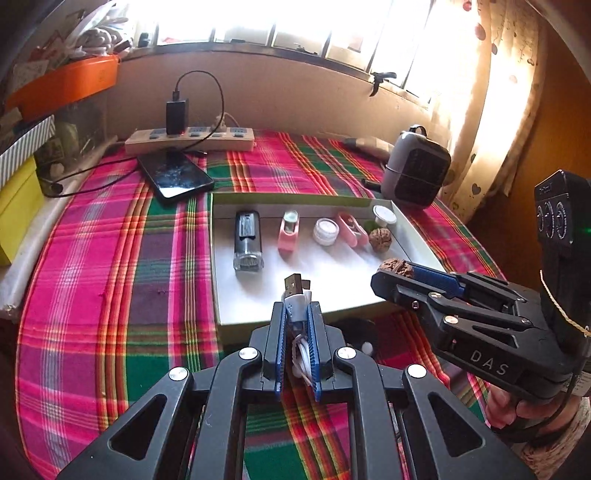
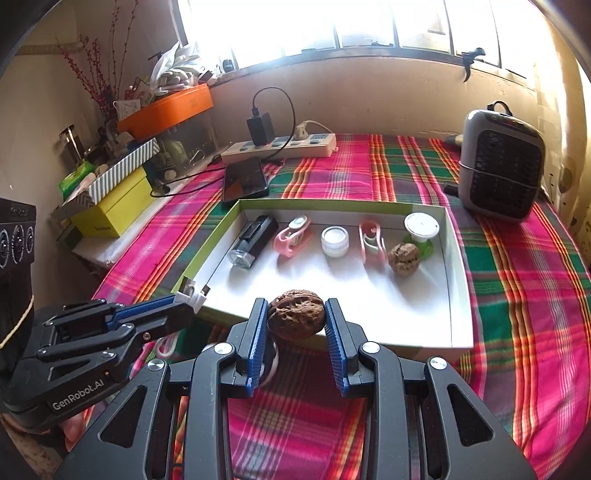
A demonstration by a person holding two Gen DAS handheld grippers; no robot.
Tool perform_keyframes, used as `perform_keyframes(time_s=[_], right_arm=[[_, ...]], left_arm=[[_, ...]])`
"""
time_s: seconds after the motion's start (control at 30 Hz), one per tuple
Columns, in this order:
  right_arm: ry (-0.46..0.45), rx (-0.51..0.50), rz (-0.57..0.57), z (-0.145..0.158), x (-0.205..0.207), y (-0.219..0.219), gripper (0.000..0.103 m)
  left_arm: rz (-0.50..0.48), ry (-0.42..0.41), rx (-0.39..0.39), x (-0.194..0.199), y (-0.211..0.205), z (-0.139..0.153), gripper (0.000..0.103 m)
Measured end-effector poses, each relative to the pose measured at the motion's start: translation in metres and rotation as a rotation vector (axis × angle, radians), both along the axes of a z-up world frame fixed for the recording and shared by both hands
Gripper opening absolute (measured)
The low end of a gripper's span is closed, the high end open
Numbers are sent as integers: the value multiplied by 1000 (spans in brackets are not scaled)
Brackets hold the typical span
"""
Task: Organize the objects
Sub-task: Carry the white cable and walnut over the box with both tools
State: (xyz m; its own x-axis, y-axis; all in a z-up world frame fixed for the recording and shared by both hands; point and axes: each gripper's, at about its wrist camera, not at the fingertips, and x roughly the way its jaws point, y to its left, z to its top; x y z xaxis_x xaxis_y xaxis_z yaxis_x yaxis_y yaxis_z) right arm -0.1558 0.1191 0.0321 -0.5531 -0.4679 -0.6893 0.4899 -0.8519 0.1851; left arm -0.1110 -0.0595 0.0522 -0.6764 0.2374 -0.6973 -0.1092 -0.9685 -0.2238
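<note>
Strong daylight floods in through the window (image 1: 295,22) along the top of both frames and blows it out to pure white. Objects in the white tray (image 2: 458,295) cast soft shadows toward the lower edge. Fisheye bending curves the plaid cloth (image 1: 110,258), corners fall to black, and the curtain (image 1: 491,110) glows overexposed.

Sunlit barred window (image 2: 332,22), beige wall (image 2: 369,99), plaid-covered table (image 2: 517,295), patterned curtain (image 1: 491,110)
</note>
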Motion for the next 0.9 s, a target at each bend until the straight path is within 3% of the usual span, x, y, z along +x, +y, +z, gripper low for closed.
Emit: perform_keyframes(time_s=[0.5,0.9], right_arm=[[-47,26,5,-15,-47,-17,32],[-80,45,20,-29,-63,-27,32]], left_arm=[[16,-65,36,-42,-9,-14,10],[3,-102,17,-56,-7,-30,9]])
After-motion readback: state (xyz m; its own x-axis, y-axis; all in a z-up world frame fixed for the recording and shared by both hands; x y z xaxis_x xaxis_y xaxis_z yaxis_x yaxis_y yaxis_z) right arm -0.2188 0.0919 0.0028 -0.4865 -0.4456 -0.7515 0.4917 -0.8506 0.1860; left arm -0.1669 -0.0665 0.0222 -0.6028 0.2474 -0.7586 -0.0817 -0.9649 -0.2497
